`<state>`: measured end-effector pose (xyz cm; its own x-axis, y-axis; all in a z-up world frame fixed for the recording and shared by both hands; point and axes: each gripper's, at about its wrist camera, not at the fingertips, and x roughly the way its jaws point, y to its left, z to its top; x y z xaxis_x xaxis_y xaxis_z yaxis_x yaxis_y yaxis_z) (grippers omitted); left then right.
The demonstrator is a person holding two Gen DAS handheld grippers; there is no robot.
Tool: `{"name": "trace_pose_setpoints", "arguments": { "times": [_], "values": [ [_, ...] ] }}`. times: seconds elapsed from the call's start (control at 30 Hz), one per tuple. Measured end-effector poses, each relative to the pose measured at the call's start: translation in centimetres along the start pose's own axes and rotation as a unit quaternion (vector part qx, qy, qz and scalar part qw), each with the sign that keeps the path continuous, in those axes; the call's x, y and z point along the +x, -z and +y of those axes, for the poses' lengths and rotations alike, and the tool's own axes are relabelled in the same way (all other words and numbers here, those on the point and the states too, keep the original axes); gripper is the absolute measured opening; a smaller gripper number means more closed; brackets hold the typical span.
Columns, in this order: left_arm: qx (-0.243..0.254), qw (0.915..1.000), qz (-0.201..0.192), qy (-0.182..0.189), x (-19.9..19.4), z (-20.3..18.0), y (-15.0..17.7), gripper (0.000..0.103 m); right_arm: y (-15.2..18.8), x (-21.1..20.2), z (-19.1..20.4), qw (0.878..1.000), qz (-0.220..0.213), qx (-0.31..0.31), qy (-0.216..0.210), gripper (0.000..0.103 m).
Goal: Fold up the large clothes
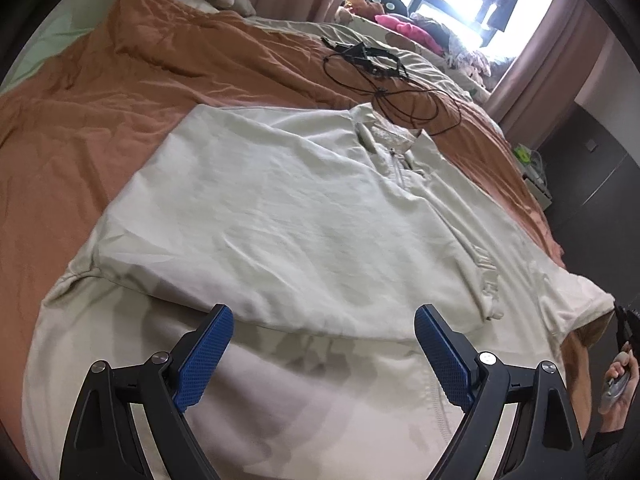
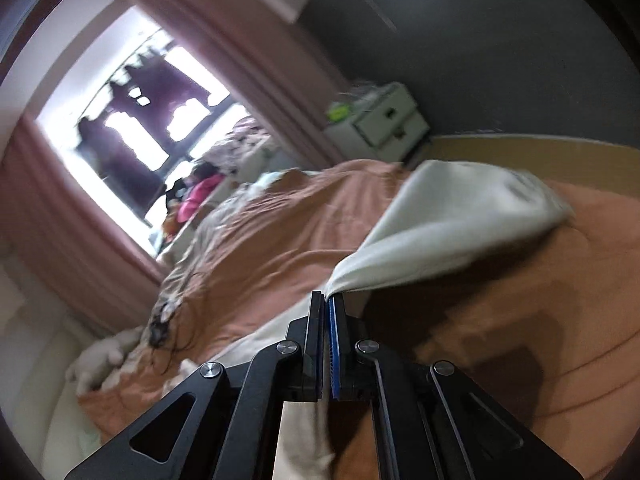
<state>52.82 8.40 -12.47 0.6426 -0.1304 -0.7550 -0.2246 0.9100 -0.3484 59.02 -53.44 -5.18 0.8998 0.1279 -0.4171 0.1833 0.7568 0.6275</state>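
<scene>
Bed [image 1: 80,120] with jacket [image 1: 280,208] spread flat: left hand-held gripper [image 1: 323,328] apart above hem, right hand-held gripper [image 2: 329,300] clamped on sleeve; probably best carried inward taut, laid flat across chest.

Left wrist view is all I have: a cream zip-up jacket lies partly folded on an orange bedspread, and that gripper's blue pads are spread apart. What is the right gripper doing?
Observer: The right gripper is shut on the cream zip-up jacket, pinching a bunched edge.
Operator: Is that part lying flat on the bed?
Observer: No. The pinched cloth hangs above the orange bedspread, which lies in shadow beneath it.
Operator: Anything beyond the bed on that side?
Observer: A white bedside drawer unit stands against a dark grey wall.
</scene>
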Motion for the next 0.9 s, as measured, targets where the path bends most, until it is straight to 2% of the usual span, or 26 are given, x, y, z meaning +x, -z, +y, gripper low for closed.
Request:
{"name": "trace_pose_setpoints", "arguments": {
  "times": [0.13,0.23,0.53,0.63,0.73,0.8,0.83,0.87,0.9],
  "values": [
    [0.007,1.0000,-0.006,0.001,-0.5,-0.4,0.0,0.093,1.7,0.0,4.0,0.999,0.021,-0.030,-0.033,0.004],
    [-0.006,0.9999,-0.001,0.009,-0.4,0.1,0.0,0.093,3.8,0.6,6.9,0.996,0.049,-0.060,-0.051,0.004],
    [-0.048,0.9986,0.004,0.022,-0.5,0.9,-0.2,0.093,10.4,5.7,12.1,0.977,0.153,-0.124,-0.080,0.004],
    [-0.042,0.9988,0.004,0.026,-0.6,0.6,-0.3,0.093,12.9,7.1,12.9,0.966,0.203,-0.145,-0.072,0.004],
    [-0.028,0.9993,0.006,0.026,-0.5,0.1,-0.2,0.093,14.6,7.6,12.4,0.959,0.240,-0.148,-0.037,0.010],
    [-0.029,0.9992,0.006,0.026,-0.5,0.2,-0.2,0.093,14.6,7.2,11.5,0.960,0.249,-0.126,-0.034,0.033],
    [-0.030,0.9992,0.006,0.027,-0.6,0.3,-0.2,0.093,14.3,6.5,10.7,0.963,0.244,-0.107,-0.034,0.058],
    [-0.033,0.9991,0.006,0.028,-0.6,0.4,-0.2,0.093,13.9,5.6,10.1,0.968,0.232,-0.092,-0.035,0.073],
    [-0.035,0.9990,0.006,0.028,-0.7,0.5,-0.2,0.093,13.2,4.4,9.1,0.973,0.217,-0.073,-0.037,0.076]
  ]
}}
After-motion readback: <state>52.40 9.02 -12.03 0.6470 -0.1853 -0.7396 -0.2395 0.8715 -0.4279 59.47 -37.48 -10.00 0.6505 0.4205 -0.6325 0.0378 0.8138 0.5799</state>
